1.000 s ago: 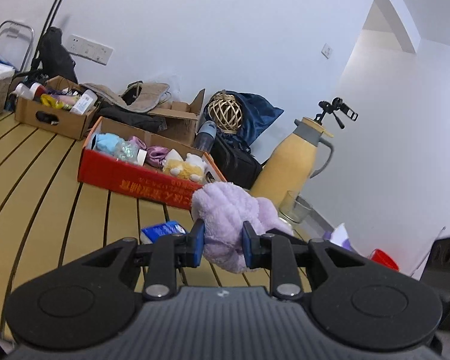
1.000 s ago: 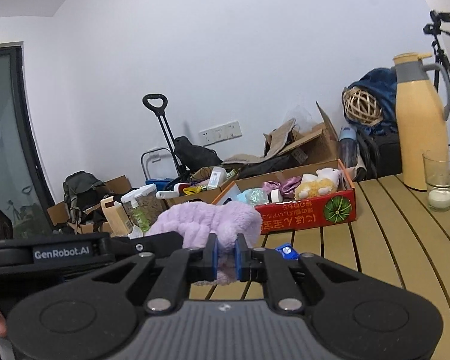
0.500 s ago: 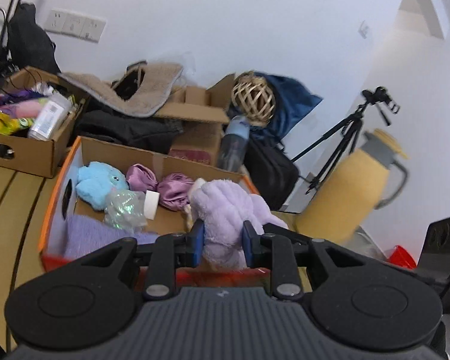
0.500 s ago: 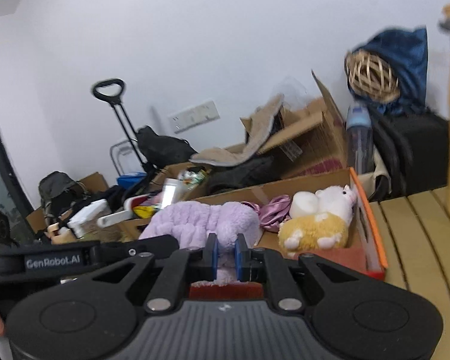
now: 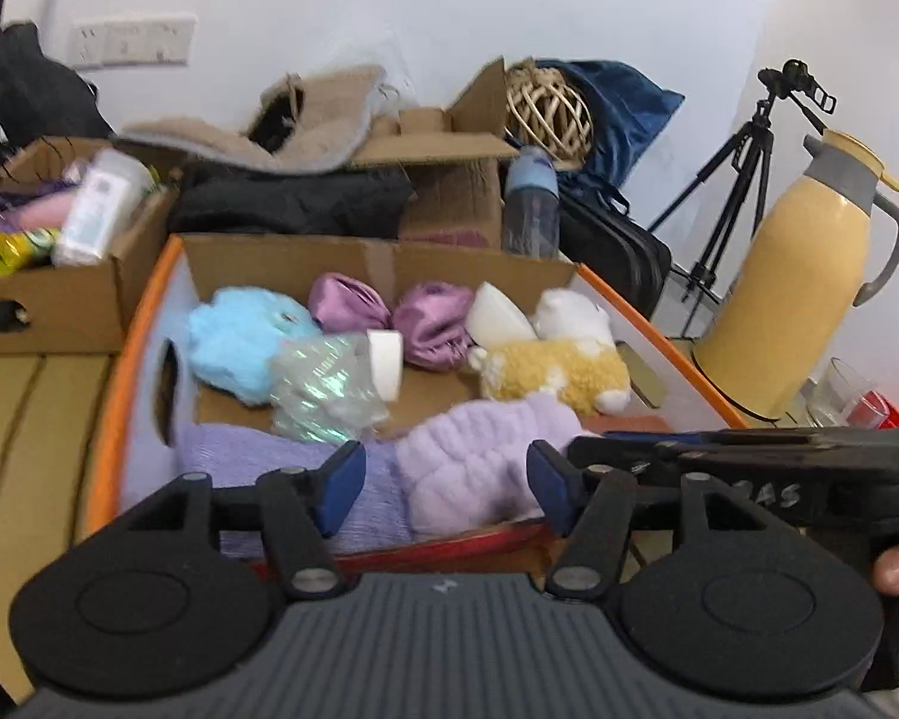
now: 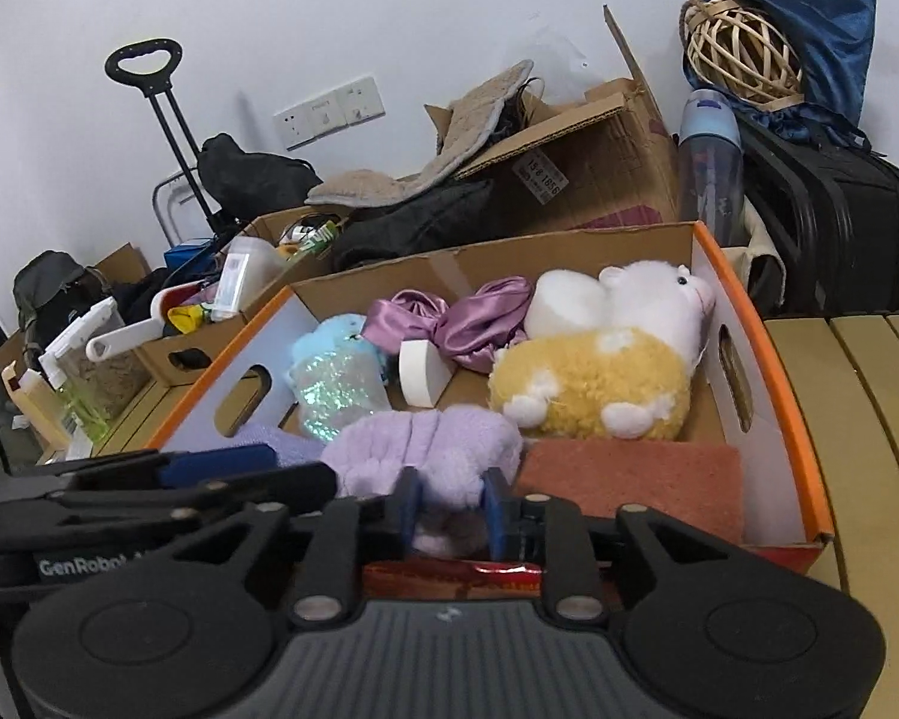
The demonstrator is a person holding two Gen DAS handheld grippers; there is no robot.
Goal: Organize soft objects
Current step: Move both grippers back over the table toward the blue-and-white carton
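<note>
A fluffy lilac plush headband (image 5: pixel 479 461) (image 6: pixel 431 449) lies at the front of the orange-rimmed cardboard box (image 5: pixel 144 323) (image 6: pixel 773 371). My left gripper (image 5: pixel 443 482) is open, its blue pads either side of the headband. My right gripper (image 6: pixel 446 503) is shut on the headband's near end. The box also holds a yellow and white plush toy (image 5: pixel 557 359) (image 6: pixel 605 377), a light blue plush (image 5: pixel 240 341), purple satin scrunchies (image 5: pixel 389 317) (image 6: pixel 449 323) and a lilac cloth (image 5: pixel 258 455).
A yellow thermos jug (image 5: pixel 803 293) and a glass (image 5: pixel 833 389) stand right of the box on the slatted wooden table (image 5: pixel 30 419). More cardboard boxes (image 5: pixel 60 293), a water bottle (image 6: pixel 710 162), a black bag (image 6: pixel 839 227) and a tripod (image 5: pixel 743 168) sit behind.
Both grippers moved the headband forward and down into the box's front. My left gripper has opened and let go of it; my right gripper still holds it.
</note>
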